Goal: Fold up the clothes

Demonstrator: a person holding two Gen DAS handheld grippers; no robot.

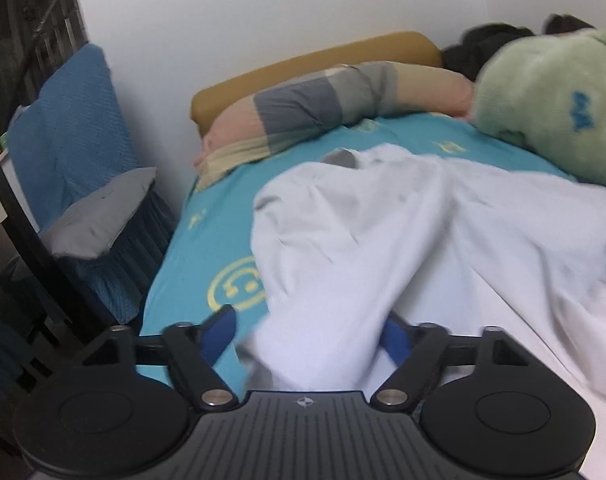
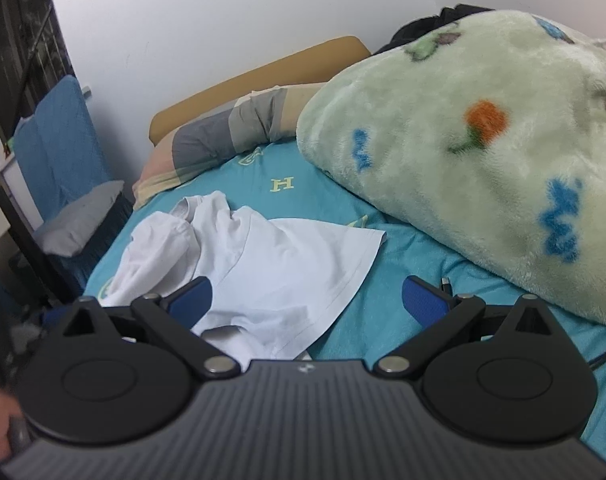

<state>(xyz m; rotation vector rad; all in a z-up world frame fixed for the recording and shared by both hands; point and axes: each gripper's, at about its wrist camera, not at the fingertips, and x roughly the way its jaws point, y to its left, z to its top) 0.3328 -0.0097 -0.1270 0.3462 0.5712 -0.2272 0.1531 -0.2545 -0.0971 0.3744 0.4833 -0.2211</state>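
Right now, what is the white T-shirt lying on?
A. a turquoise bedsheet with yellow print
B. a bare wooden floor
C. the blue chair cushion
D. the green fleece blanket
A: the right wrist view shows the white T-shirt crumpled on the turquoise bedsheet, with the green fleece blanket heaped apart to its right and both claws open.

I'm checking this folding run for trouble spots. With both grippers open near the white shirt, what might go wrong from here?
1. The white shirt lies bunched at its collar end, so a fold made now would likely trap wrinkles.
2. The left gripper has cloth mounded between its open jaws and may pinch several layers.
3. A small cable plug lies beside the right gripper near the green blanket; it could snag.
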